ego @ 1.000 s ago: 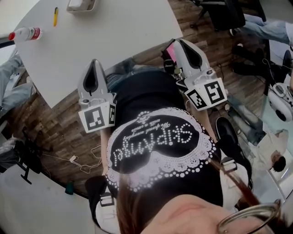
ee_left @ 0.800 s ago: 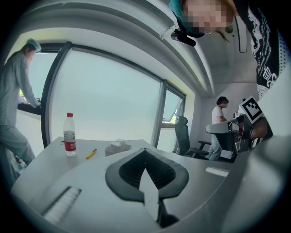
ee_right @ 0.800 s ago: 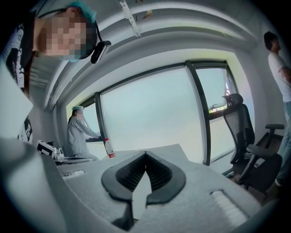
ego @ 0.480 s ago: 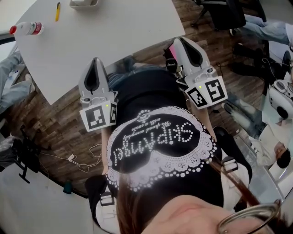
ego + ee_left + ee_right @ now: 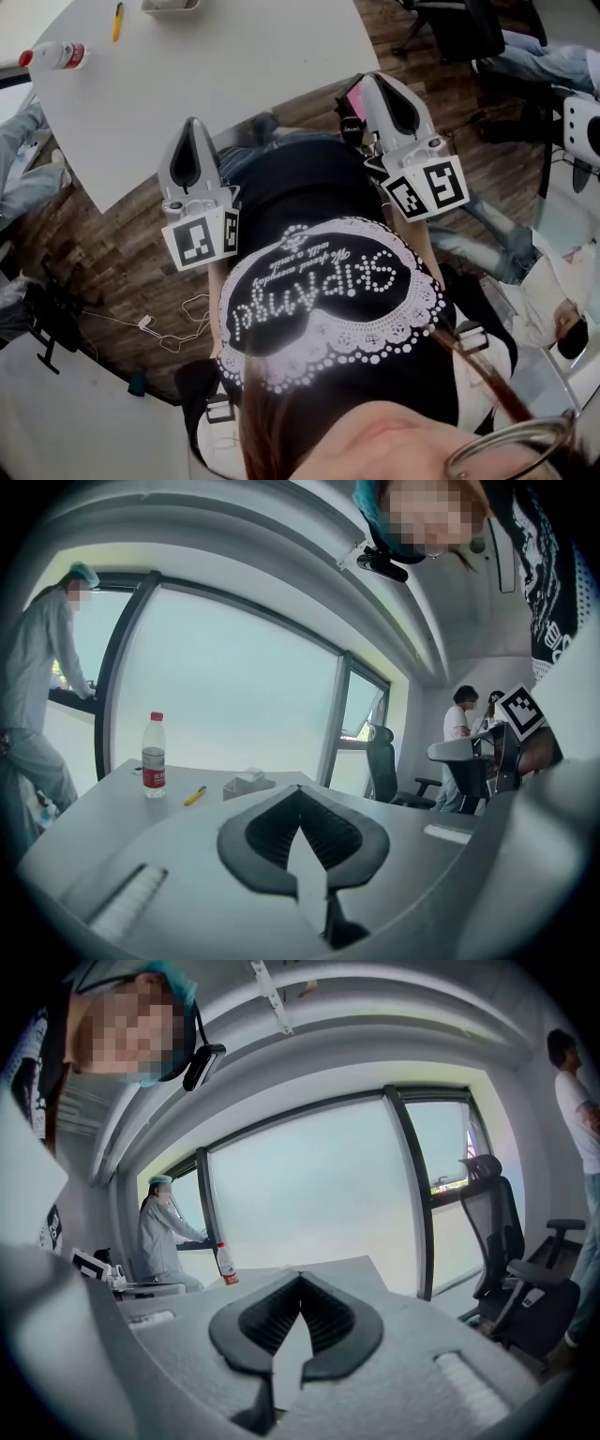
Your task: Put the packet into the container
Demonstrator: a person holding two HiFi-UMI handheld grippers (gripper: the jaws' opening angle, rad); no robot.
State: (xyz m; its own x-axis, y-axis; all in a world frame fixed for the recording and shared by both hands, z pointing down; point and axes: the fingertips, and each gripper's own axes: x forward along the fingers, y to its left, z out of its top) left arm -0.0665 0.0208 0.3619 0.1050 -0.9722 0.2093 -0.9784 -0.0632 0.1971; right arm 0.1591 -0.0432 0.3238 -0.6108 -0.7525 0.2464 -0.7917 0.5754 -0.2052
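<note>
Close by my tummy, my grey plastic left gripper [image 5: 191,129] and right gripper [image 5: 377,86] both closed, holding nothing, near big white table [image 5: 234,66].

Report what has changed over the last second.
Almost nothing has changed. The right gripper has edged very slightly forward towards the table, and a bystander's legs at the right have shifted. Nothing was taken hold of or let go. The left gripper stayed put, and both grippers remain shut and empty. The bottle, pen and container lie untouched.
</note>
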